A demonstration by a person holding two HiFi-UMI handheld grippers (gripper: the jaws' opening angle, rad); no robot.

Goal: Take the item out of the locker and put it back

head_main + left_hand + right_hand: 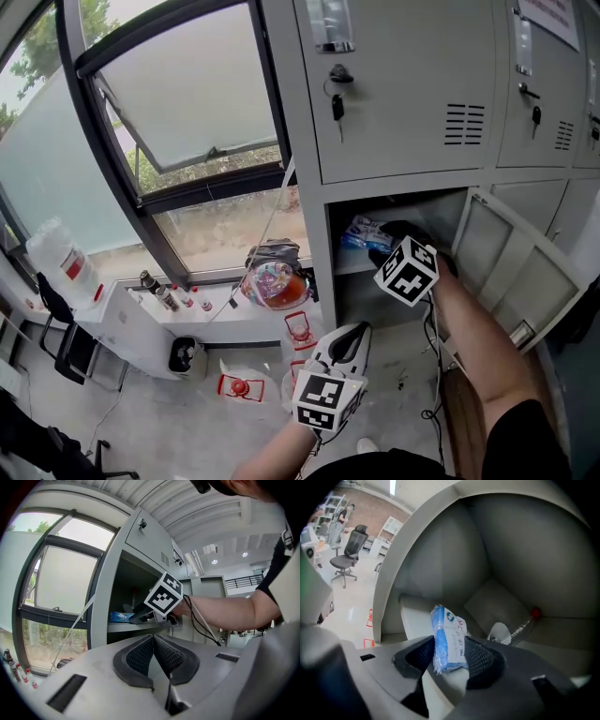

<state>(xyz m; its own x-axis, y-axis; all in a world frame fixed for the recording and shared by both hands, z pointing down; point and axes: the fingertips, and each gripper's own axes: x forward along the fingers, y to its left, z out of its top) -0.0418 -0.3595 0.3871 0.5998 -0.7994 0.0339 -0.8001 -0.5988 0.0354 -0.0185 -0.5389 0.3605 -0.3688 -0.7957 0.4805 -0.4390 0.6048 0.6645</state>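
Note:
A blue packet with a white label stands on the shelf inside the open locker compartment. My right gripper reaches into that compartment with its jaws wide on either side of the packet, and the pads do not press it. In the head view the packet lies just left of the right gripper. My left gripper hangs low in front of the locker, shut and empty. Its own view shows its pads meeting, with the right gripper and packet beyond.
A clear bottle with a red cap lies deeper in the compartment. The locker door swings open to the right. Keys hang in the upper door. On the window sill to the left sit a bag and small bottles.

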